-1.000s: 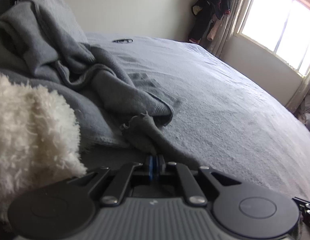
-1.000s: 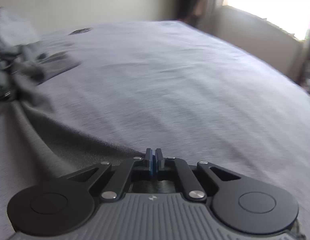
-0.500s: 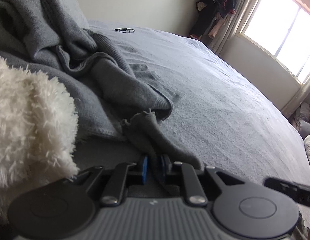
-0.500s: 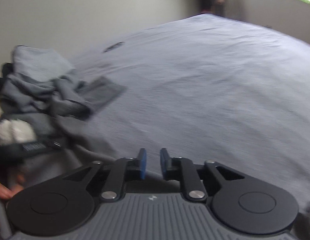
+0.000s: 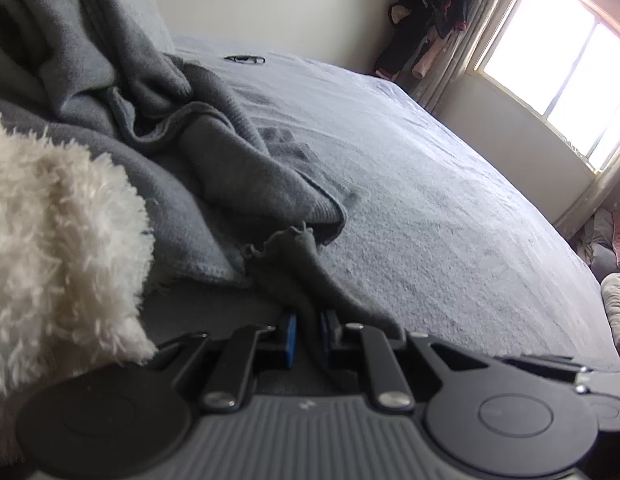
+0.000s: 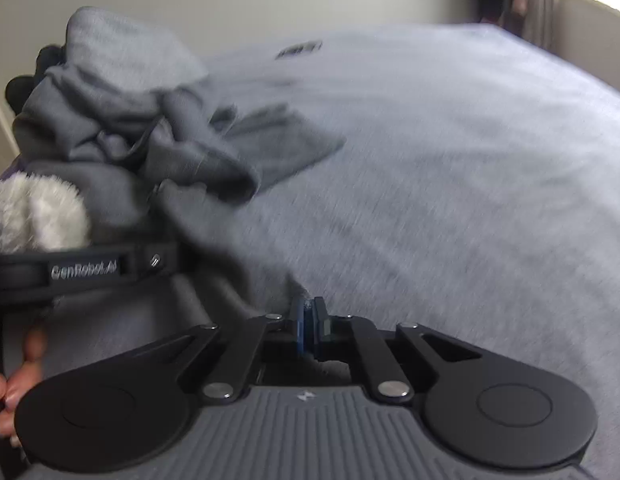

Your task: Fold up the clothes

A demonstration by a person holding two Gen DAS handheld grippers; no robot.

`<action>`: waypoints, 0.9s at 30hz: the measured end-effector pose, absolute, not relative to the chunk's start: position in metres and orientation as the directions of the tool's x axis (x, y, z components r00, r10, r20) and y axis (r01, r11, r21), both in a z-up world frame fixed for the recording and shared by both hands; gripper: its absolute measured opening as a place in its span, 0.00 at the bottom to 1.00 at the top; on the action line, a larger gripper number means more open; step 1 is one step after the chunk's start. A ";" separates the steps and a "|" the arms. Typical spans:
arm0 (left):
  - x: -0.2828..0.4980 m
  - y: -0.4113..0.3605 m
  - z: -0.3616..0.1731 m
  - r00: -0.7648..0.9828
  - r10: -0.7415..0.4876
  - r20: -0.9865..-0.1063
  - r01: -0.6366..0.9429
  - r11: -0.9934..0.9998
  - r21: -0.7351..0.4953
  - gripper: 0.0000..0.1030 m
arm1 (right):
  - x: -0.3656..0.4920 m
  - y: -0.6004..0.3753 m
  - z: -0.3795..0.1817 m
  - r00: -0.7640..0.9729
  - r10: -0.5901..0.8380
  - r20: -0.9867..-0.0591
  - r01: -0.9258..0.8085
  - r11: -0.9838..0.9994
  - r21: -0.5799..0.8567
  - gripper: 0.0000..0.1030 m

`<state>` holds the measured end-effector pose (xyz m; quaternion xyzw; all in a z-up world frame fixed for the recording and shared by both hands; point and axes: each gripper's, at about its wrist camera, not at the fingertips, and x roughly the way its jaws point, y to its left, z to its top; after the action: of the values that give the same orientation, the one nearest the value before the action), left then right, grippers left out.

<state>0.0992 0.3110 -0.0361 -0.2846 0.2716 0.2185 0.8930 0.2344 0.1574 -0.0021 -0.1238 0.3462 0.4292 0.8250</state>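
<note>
A crumpled grey garment lies on the left of the bed; it also shows in the right wrist view. A thin strip of it runs back between my left gripper's fingers, which stand slightly apart around the cloth. My right gripper is shut on the garment's edge, a bit of cloth showing between the pads. The left gripper's body shows at the left of the right wrist view, close beside the right one.
A white fluffy item sits at the left, beside the left gripper. A small dark object lies far back on the bed. Dark clothes hang by the window. More bedding lies beyond the bed's right edge.
My left gripper went from shut to slightly open around the cloth strip. My right gripper opened, swung left toward the garment and closed on its edge.
</note>
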 end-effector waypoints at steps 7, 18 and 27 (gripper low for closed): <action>0.100 0.316 -0.039 0.767 0.212 -0.606 -0.536 0.730 -0.424 0.07 | 0.243 0.164 0.001 0.517 0.574 -0.636 -0.745 0.667 -0.004 0.04; 0.098 0.330 -0.048 0.785 0.185 -0.591 -0.538 0.678 -0.502 0.08 | 0.231 0.148 0.017 0.502 0.569 -0.651 -0.736 0.676 0.023 0.19; 0.096 0.317 -0.044 0.765 0.213 -0.608 -0.564 0.679 -0.470 0.08 | 0.249 0.204 0.022 0.327 0.655 -0.681 -0.807 0.568 0.159 0.26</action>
<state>0.0963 0.3170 -0.0443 -0.3341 0.2623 0.2212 0.8779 0.2488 0.2042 0.0221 -0.1048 0.3626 0.4527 0.8079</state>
